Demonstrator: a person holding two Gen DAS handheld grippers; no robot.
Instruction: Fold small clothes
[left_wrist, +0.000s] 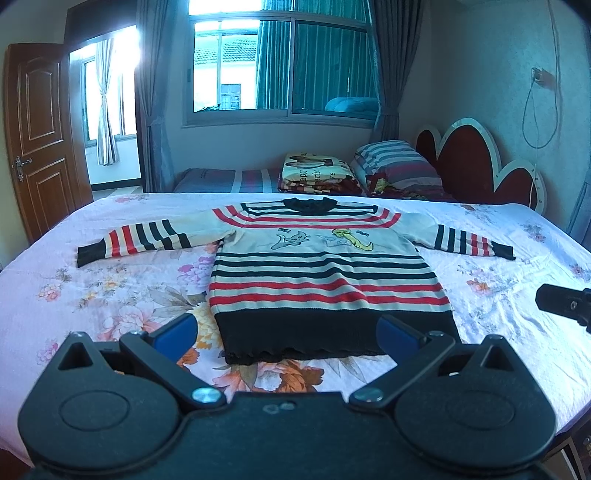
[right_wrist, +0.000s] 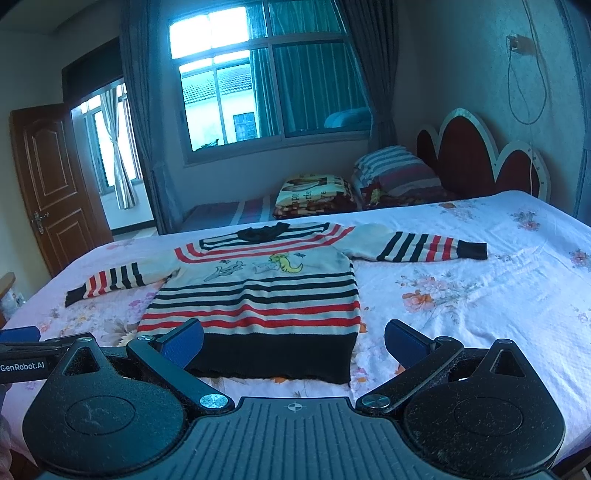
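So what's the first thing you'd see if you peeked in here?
A little striped sweater in red, black and cream, lying flat in the middle of the flowery bed sheet with both sleeves spread wide and cartoon animals on its chest. Right in front of it, both the left gripper and the right gripper hang open, blue fingers apart, near the sweater's black hem.

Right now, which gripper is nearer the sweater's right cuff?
Right. The right gripper hovers open before the hem's right corner, on the side of the right cuff. The left gripper sits open before the middle of the hem of the sweater, farther from that cuff.
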